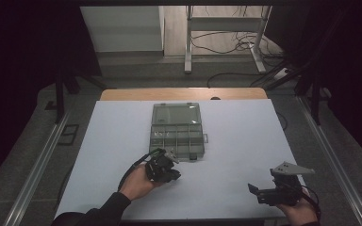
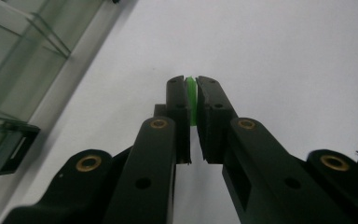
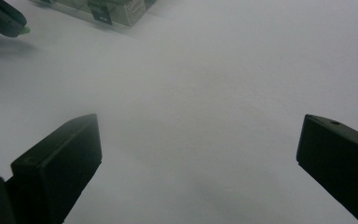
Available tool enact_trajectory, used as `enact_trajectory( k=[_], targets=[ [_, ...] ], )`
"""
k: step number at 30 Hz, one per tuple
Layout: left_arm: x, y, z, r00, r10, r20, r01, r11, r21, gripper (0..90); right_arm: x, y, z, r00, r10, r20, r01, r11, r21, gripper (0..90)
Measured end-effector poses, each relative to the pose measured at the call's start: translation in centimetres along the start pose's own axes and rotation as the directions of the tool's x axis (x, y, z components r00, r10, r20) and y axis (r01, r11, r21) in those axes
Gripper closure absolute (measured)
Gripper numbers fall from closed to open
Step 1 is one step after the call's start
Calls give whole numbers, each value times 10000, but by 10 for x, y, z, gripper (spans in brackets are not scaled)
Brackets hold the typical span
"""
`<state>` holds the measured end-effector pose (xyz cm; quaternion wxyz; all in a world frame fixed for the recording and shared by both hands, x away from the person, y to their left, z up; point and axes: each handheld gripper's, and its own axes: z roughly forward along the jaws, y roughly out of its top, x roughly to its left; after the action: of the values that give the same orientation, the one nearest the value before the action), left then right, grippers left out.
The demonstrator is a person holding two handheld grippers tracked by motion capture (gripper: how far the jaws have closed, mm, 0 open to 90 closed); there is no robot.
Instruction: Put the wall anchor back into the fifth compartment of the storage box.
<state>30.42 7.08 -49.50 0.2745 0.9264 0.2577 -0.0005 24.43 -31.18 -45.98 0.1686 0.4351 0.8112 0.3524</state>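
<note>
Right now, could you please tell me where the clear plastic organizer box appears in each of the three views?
High view: the clear organizer box lies at the table's middle, lid open, just beyond the left gripper.
Left gripper view: its clear walls run along the left edge.
Right gripper view: its near edge shows at the top, left of centre.
Shared landmark: the left gripper, shut on a small green piece, lies just beside the box; its green tip shows top left in the right gripper view.

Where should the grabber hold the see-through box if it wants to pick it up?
Probably by the small tab that sticks out of the clear box on its right side, coming in from the right with the free right gripper. The open lid and divided tray look too wide for the jaws.
</note>
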Motion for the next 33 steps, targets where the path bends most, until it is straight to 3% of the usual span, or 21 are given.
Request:
enact_trajectory(
  k=[8,12,33],
  targets=[
    [3,-1,-11,9993,-345,-113,337,9974,-640,845,0,0,0,10000,-10,-12,10,10000,9,4],
    [6,-2,-17,9994,-301,-188,286,9970,-721,845,0,0,0,10000,-4,-21,4,10000,20,4],
    [20,-6,-35,9941,-843,-677,732,9856,-1522,844,0,0,0,10000,2,-34,-2,10000,-18,4]
  ],
)
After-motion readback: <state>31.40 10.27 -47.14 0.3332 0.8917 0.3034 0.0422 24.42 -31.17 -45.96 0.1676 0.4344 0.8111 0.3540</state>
